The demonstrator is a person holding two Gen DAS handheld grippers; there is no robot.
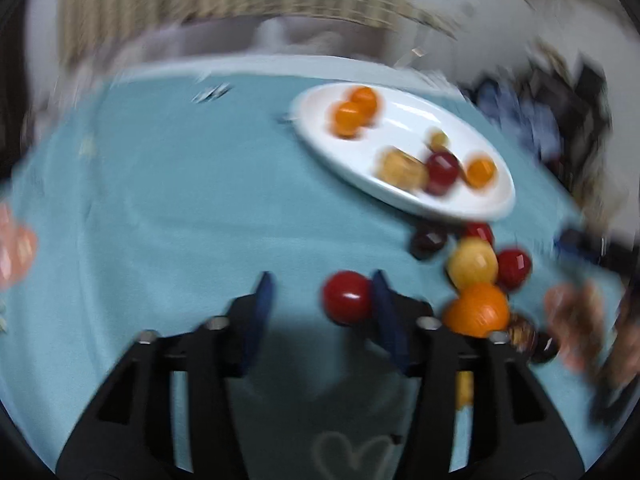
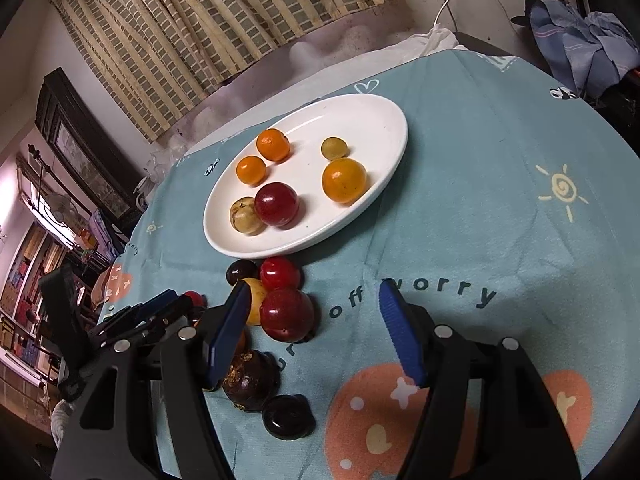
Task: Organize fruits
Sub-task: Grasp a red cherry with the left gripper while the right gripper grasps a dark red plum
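Both angled down over teal cloth (image 2: 480,208). Left gripper (image 1: 322,296) open, red fruit (image 1: 347,298) between jaws, against one pad. Right gripper (image 2: 316,320) open, empty. Plate (image 2: 372,120) beyond; checked curtain (image 2: 224,20) behind.

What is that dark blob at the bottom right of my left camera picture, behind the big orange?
Observer: Two fruits: a rough brown-purple fruit and a glossy black fruit just beside it.
Operator: Are the other hand's fingers holding anything?
Observer: No. The right fingers stand open and grip nothing; a big red fruit sits by one fingertip.
Operator: Is anything printed on the cloth there?
Observer: Yes, the cloth reads "off worry", with a sun drawing beyond it.
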